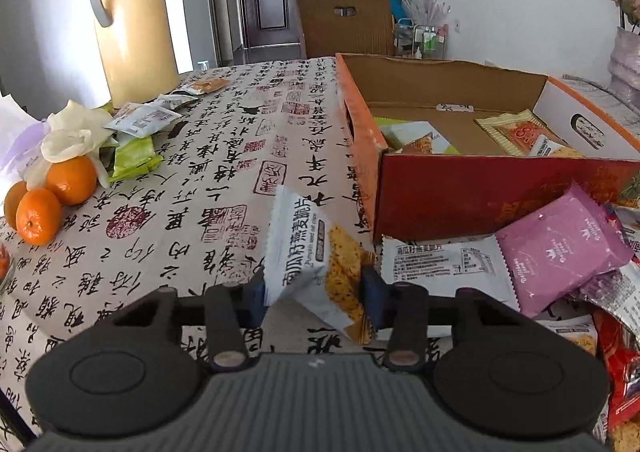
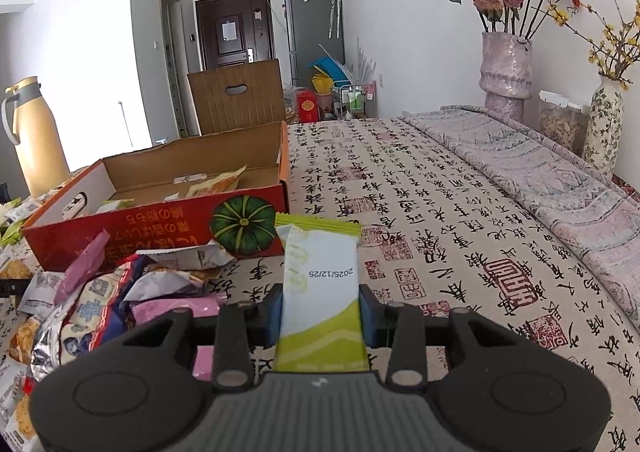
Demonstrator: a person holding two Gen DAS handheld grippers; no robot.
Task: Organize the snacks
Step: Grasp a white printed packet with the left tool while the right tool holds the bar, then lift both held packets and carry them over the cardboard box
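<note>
Left wrist view: my left gripper (image 1: 314,298) clamped tilted white oat-crisp packet (image 1: 310,260), lifted over calligraphy tablecloth (image 1: 180,192), left of red cardboard box (image 1: 480,196) holding few snacks. Tangerines (image 1: 48,196) far left. Right wrist view: box (image 2: 160,228) left, my right gripper (image 2: 320,312) clenched on upright green-white snack packet (image 2: 320,284).

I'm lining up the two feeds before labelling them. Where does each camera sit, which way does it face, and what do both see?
Left wrist: sits on the left gripper, facing across the table past the oat crisp packet it grips, toward the cardboard box.
Right wrist: sits on the right gripper, facing past its gripped green-and-white snack bar toward the vase.
Shared: box, yellow thermos, dark door.
</note>
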